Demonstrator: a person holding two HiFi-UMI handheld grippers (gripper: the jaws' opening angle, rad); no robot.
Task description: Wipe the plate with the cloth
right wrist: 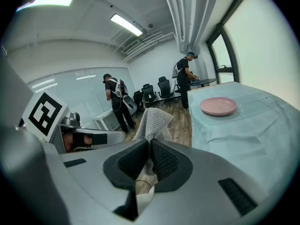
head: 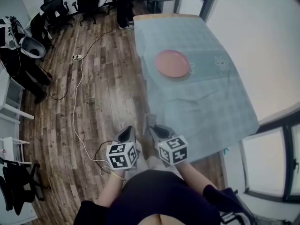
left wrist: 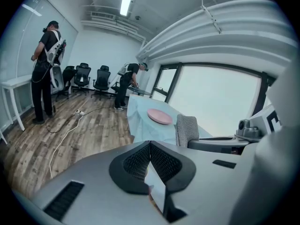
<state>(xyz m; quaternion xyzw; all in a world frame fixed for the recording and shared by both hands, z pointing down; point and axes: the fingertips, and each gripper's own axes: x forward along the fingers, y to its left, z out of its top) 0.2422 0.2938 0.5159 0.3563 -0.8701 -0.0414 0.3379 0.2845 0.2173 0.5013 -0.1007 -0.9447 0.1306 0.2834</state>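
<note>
I see my left hand-held gripper (left wrist: 150,146) with its jaws pressed together on nothing, low over the wooden floor (head: 101,88), just short of the bench (head: 211,107). Beside it, my right hand-held gripper (right wrist: 150,146) pinches the grey knitted cloth (right wrist: 153,120), which stands up above the jaws. The pink plate (head: 172,63) lies well ahead on the bench's pale blue cover, apart from both.

The grey knitted cloth (right wrist: 153,120) caught in the right gripper (right wrist: 150,146) is a coarse, open weave, rough and matt. The left gripper (left wrist: 150,146) has a smooth matt grey plastic shell and black pads (left wrist: 165,162) with a fine mesh grain. The round pink plate (head: 172,63) looks smooth and dull. The pale teal tablecloth (head: 201,102) is thin, creased fabric. The brown plank floor (head: 105,88) is grained wood with a faint sheen.
</note>
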